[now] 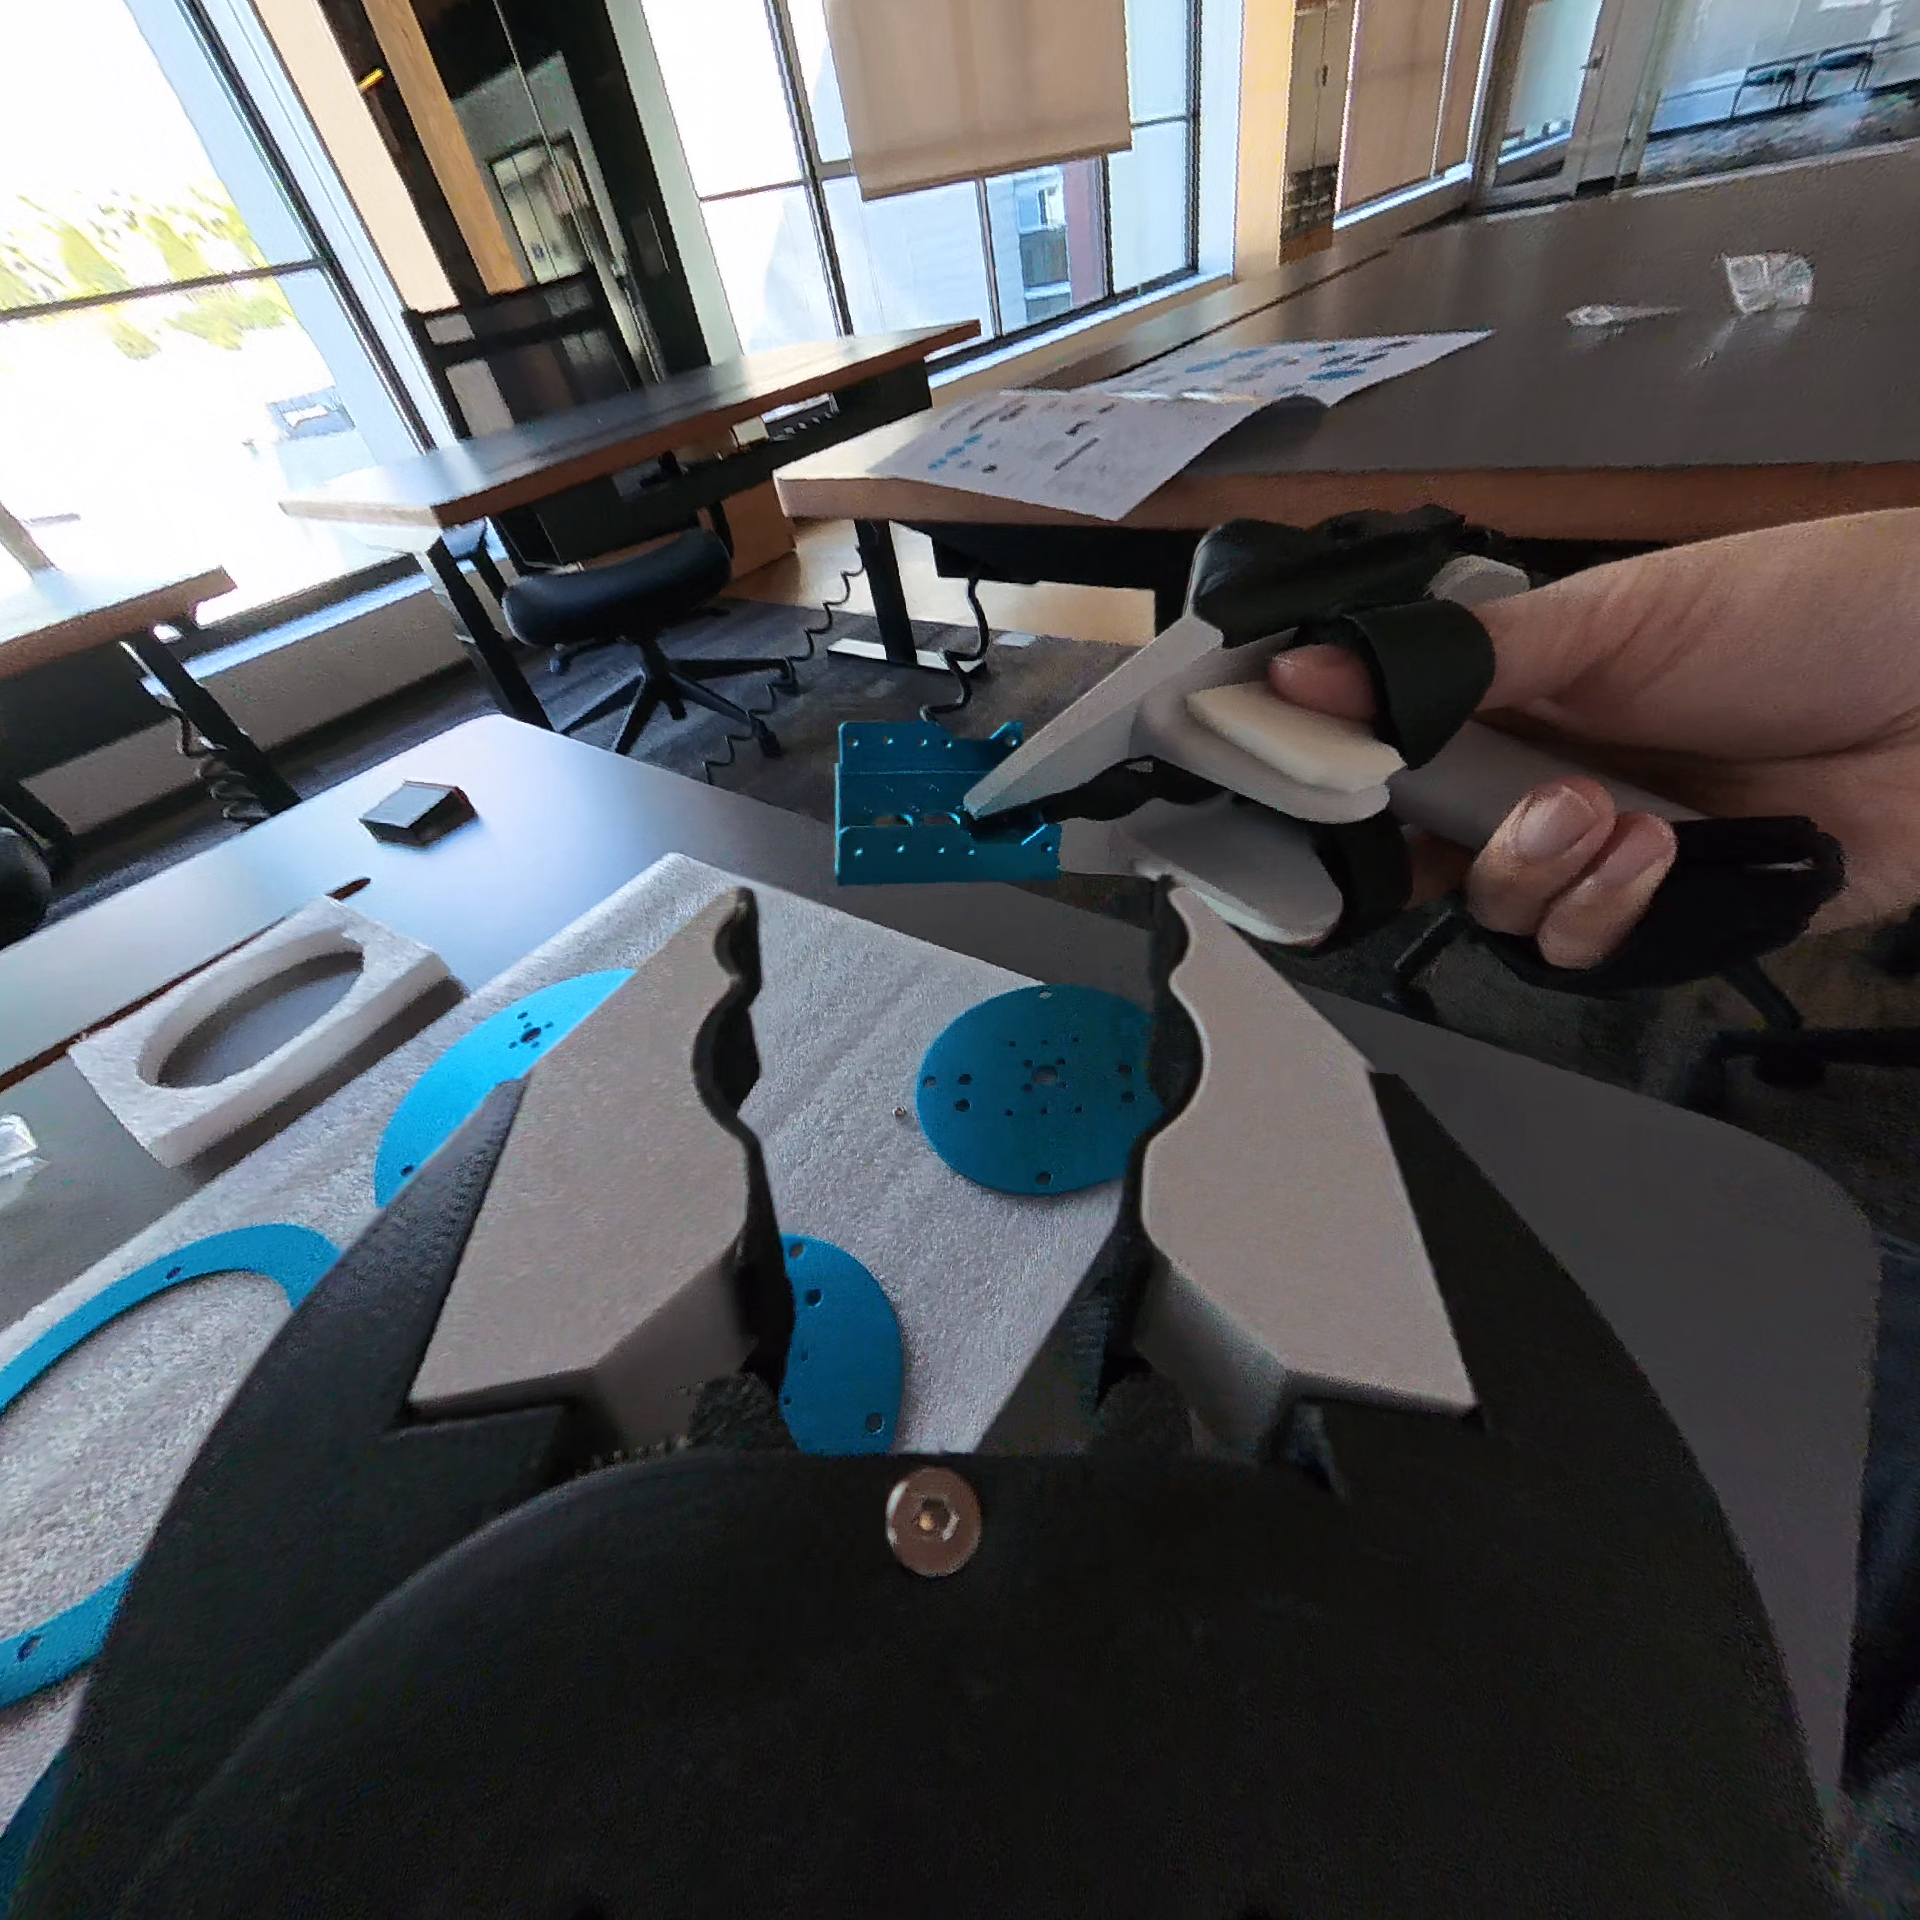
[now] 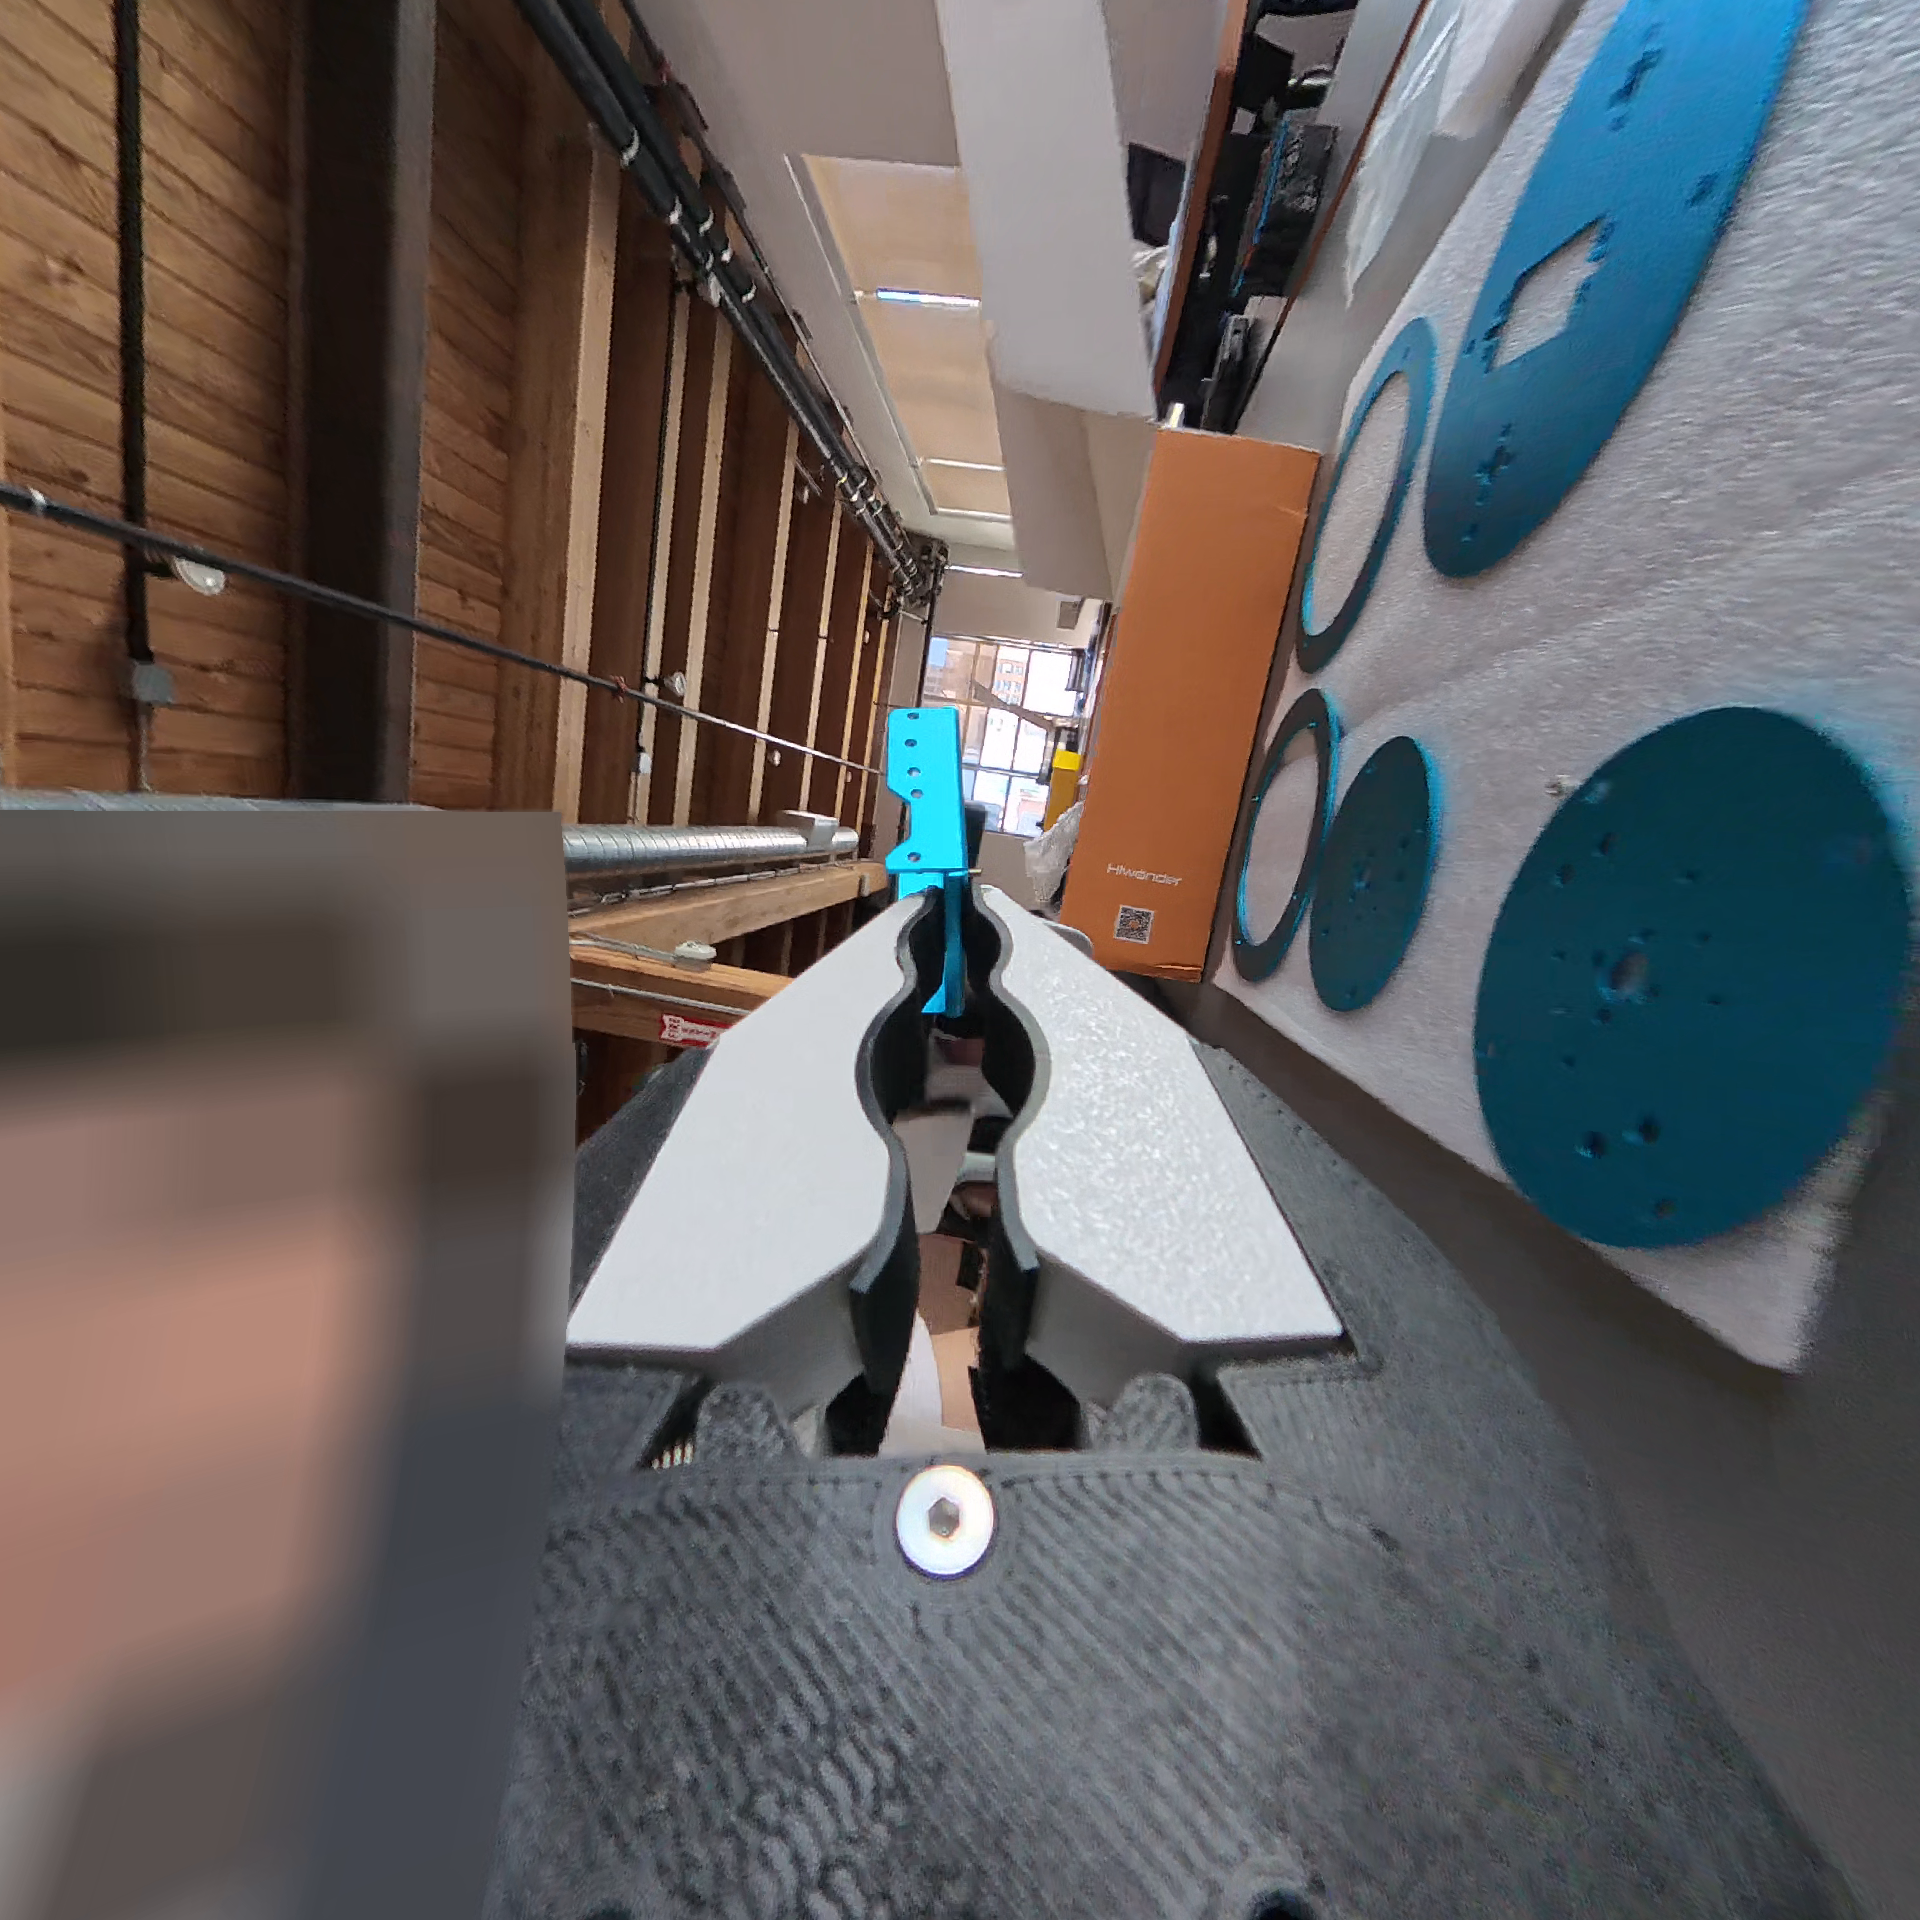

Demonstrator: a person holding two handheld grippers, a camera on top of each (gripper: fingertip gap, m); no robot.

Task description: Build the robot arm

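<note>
Right gripper [image 2: 954,914] pinches a blue bracket [image 2: 925,805] aloft at its fingertips.
Left gripper [image 1: 956,935] gapes wide, empty, over white foam [image 1: 831,997]; a blue disc [image 1: 1039,1086] lies between its fingers, near the foam's edge.

A dark counter [image 1: 582,821] fills the lower left of the left wrist view. On it lies a white foam sheet [image 1: 873,997], centre frame, carrying blue round plates [image 1: 1039,1091] and a blue ring [image 1: 156,1309]. At left sits a white foam frame [image 1: 260,1049] with an oval cutout; above it, a small black box [image 1: 416,814].
</note>
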